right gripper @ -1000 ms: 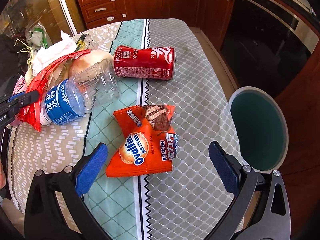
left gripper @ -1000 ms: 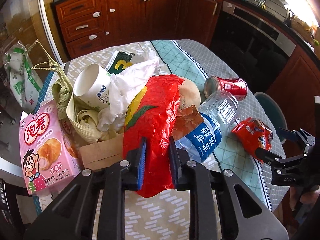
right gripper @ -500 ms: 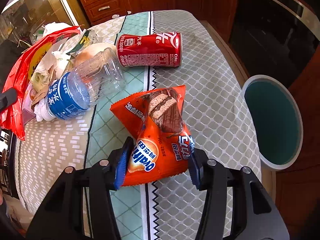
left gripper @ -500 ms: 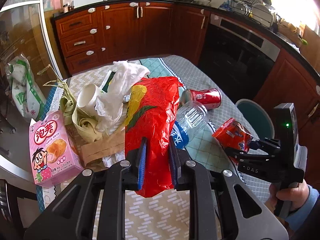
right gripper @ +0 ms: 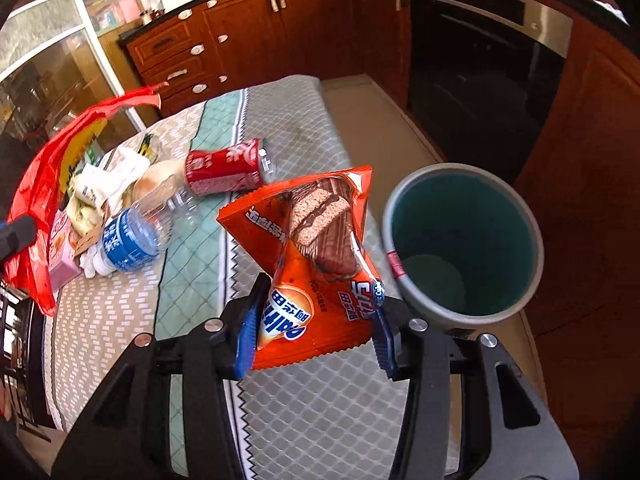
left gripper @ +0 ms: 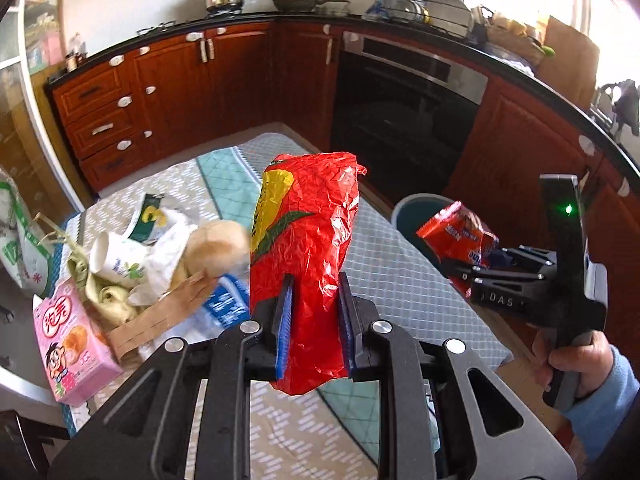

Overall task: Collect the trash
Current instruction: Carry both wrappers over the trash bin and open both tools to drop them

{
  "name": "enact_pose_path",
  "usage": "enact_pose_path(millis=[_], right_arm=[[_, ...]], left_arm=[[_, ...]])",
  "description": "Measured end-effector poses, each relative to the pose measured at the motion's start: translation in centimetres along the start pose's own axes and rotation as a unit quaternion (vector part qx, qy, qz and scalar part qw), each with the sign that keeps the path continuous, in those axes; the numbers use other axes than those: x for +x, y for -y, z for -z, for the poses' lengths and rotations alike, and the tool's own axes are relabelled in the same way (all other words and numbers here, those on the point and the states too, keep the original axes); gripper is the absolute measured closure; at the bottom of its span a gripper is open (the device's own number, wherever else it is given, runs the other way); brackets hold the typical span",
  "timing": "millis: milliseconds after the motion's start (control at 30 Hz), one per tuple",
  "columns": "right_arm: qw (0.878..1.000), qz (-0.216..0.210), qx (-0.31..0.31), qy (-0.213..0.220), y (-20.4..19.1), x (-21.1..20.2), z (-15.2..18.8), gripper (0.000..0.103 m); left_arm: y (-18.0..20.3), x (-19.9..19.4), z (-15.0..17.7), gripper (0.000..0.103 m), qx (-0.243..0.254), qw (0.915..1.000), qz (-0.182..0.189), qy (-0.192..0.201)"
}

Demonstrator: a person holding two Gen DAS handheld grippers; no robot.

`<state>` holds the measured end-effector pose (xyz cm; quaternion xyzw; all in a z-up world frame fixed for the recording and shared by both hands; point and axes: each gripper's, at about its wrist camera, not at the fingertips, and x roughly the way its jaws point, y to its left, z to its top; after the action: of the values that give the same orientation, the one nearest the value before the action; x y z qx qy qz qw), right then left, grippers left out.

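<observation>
Left wrist view: the left gripper (left gripper: 314, 322) is clamped on a crinkled red plastic bag (left gripper: 306, 256), held clear above the patterned tablecloth (left gripper: 384, 276); the remaining litter, including a paper cup (left gripper: 114, 262) and a pink snack box (left gripper: 70, 342), lies heaped at the table's left side, and the right gripper (left gripper: 486, 258), held by a hand (left gripper: 576, 360), carries an orange snack wrapper (left gripper: 458, 236) near the bin. Right wrist view: the right gripper (right gripper: 316, 330) pinches the orange snack wrapper (right gripper: 316, 268) between both pads, lifted off the tablecloth (right gripper: 320, 400) just beside the grey bin (right gripper: 464, 240) standing on the floor off the table's right edge. A red can (right gripper: 224, 170) and a clear water bottle (right gripper: 140, 228) lie on their sides on the tablecloth beyond it.
</observation>
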<state>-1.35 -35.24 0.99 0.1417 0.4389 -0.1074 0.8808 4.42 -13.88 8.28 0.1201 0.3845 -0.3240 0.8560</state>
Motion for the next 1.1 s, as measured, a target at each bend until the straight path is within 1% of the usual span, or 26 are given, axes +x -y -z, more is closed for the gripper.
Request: enact_pose_path(millis=[67, 133, 200, 267, 400, 533, 633, 667, 700, 733, 767, 800, 933, 967, 1033, 1100], right_arm=[[1.0, 0.019, 0.015, 0.007, 2.6, -0.9, -0.4, 0.058], [0.999, 0.038, 0.025, 0.006, 5.1, -0.9, -1.0, 0.058], [0.998, 0.059, 0.035, -0.001, 7.6, -0.8, -1.3, 0.058], [0.996, 0.066, 0.058, -0.013, 10.1, -0.3, -1.5, 0.058], [0.992, 0.09, 0.082, -0.022, 13.6, 0.0, -1.3, 0.058], [0.989, 0.108, 0.092, -0.039, 15.6, 0.9, -1.2, 0.057], [0.987, 0.113, 0.1, -0.049, 16.6, 2.0, -1.6, 0.057], [0.987, 0.112, 0.104, -0.051, 16.9, 2.4, -1.9, 0.057], [0.986, 0.112, 0.107, -0.054, 17.1, 2.8, -2.1, 0.057], [0.986, 0.112, 0.108, -0.057, 17.3, 3.2, -2.3, 0.057], [0.986, 0.111, 0.108, -0.059, 17.5, 3.7, -2.5, 0.057], [0.986, 0.111, 0.106, -0.061, 17.3, 4.1, -2.8, 0.057], [0.987, 0.107, 0.102, -0.063, 16.8, 5.3, -3.5, 0.057], [0.987, 0.105, 0.101, -0.061, 17.1, 5.1, -3.0, 0.057], [0.988, 0.104, 0.1, -0.063, 16.8, 5.8, -3.3, 0.056], [0.988, 0.1, 0.099, -0.068, 16.6, 6.4, -3.4, 0.049]], left_arm=[[2.5, 1.9, -1.1, 0.082, 0.021, 0.9992, 0.031, -0.013], [4.8, 4.6, -2.3, 0.082, 0.034, 0.9971, 0.062, -0.029], [7.2, 7.2, -3.2, 0.082, 0.049, 0.9953, 0.073, -0.039], [9.5, 10.2, -4.0, 0.082, 0.063, 0.9928, 0.085, -0.058], [12.9, 16.1, -5.4, 0.082, 0.062, 0.9835, 0.131, -0.109], [15.7, 21.2, -6.3, 0.081, 0.062, 0.9759, 0.154, -0.142], [16.9, 24.1, -6.3, 0.075, 0.064, 0.9707, 0.159, -0.169], [17.0, 25.0, -6.5, 0.066, 0.065, 0.9713, 0.15, -0.173], [17.1, 25.4, -6.6, 0.055, 0.065, 0.9726, 0.143, -0.172], [17.1, 25.6, -6.6, 0.049, 0.064, 0.9742, 0.138, -0.167], [17.0, 25.5, -6.7, 0.041, 0.063, 0.9763, 0.134, -0.158], [17.4, 25.5, -6.9, 0.039, 0.065, 0.9779, 0.132, -0.148], [17.0, 24.8, -7.2, 0.038, 0.078, 0.9799, 0.124, -0.136], [16.7, 24.3, -7.2, 0.038, 0.08, 0.9811, 0.12, -0.13], [15.3, 23.2, -7.1, 0.036, 0.08, 0.9833, 0.113, -0.118], [14.6, 22.6, -6.4, 0.033, 0.072, 0.9858, 0.107, -0.108]])
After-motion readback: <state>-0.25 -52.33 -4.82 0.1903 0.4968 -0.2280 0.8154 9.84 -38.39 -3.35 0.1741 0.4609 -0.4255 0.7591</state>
